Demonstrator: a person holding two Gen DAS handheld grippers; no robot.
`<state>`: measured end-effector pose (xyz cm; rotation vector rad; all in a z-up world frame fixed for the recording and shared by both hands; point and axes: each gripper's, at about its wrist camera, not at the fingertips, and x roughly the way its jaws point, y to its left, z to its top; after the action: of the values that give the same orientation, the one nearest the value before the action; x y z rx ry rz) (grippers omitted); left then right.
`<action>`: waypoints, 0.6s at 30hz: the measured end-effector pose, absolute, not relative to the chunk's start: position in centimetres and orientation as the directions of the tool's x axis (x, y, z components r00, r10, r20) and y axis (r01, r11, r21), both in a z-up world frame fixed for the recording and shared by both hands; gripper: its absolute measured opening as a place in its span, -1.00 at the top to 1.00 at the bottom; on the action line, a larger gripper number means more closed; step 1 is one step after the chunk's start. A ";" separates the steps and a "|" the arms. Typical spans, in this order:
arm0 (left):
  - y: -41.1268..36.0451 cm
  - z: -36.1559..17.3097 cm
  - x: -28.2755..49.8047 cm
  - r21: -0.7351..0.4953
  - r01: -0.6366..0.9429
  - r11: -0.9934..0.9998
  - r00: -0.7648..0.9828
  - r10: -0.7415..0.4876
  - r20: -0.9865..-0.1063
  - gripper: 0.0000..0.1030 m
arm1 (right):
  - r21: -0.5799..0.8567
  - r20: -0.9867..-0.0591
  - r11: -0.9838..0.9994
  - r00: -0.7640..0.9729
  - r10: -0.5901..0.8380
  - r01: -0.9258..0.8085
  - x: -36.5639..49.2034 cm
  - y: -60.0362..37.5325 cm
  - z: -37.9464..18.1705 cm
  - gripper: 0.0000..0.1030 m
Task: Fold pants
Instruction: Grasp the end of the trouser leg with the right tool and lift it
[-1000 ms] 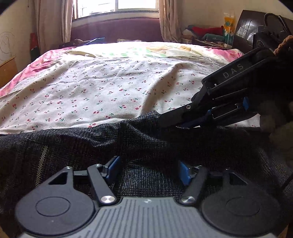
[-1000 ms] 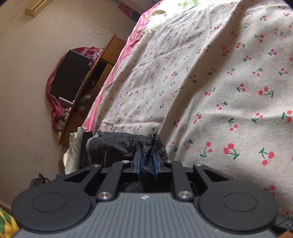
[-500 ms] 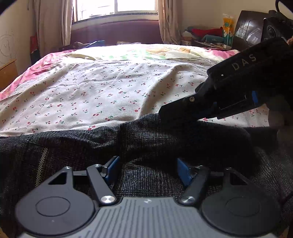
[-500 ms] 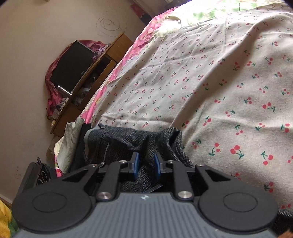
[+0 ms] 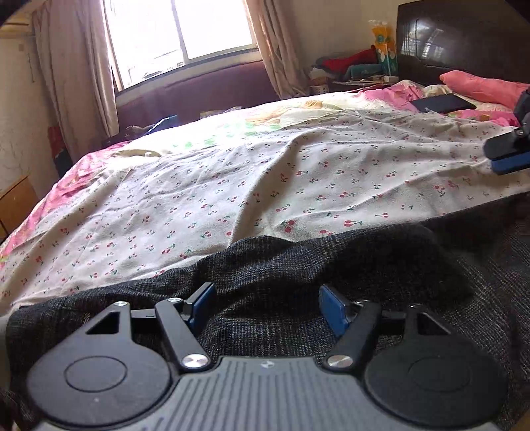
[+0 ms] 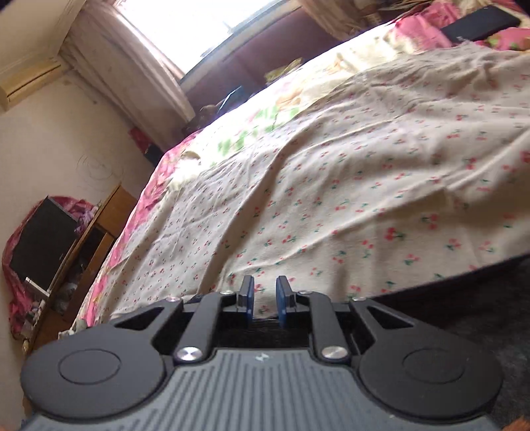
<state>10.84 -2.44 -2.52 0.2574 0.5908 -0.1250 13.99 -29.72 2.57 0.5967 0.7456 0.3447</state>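
The right tool (image 6: pixel 264 300), black with blue pads, has its fingers a narrow gap apart with nothing between them; only the cream cotton bedsheet printed with small red cherries (image 6: pixel 331 199) shows through the gap. The dark grey woven pants (image 6: pixel 480 305) lie at the lower right, along the sheet's near edge. A flat black rectangular device (image 6: pixel 480 21) rests on pink floral bedding at the top right. A wooden cabinet (image 6: pixel 96 228) stands beside the bed at left.
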 end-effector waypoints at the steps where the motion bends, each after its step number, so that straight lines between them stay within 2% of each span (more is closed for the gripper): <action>1: -3.3 -2.0 10.1 0.218 0.210 0.953 0.836 -0.060 -0.545 -0.58 | 0.621 -0.526 0.783 0.730 0.436 -0.021 11.6 -32.3 2.8 0.55; 3: -5.4 -1.0 8.8 0.216 0.274 0.937 0.839 -0.123 -0.530 -0.58 | 0.624 -0.532 0.772 0.788 0.308 0.120 6.7 -37.5 2.5 0.48; 6: -9.4 -0.5 7.9 0.201 0.403 0.893 0.795 -0.233 -0.560 -0.58 | 0.629 -0.559 0.706 0.820 0.122 0.324 -0.1 -44.4 0.8 0.48; 9: -13.5 -0.3 7.6 0.228 0.486 0.844 0.766 -0.285 -0.576 -0.58 | 0.640 -0.559 0.621 0.828 -0.029 0.453 -4.3 -49.1 -0.9 0.47; 12: -16.6 0.2 7.3 0.237 0.537 0.809 0.746 -0.325 -0.582 -0.58 | 0.675 -0.549 0.542 0.832 -0.085 0.500 -5.4 -52.3 -3.2 0.46; 18: -19.8 0.1 7.0 0.270 0.569 0.777 0.730 -0.326 -0.600 -0.58 | 0.781 -0.465 0.442 0.883 -0.062 0.442 -3.0 -54.9 -7.0 0.52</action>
<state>7.01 -19.77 0.12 0.4631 0.5604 -0.5126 -2.99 -54.89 -7.01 1.0739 0.3989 -0.3229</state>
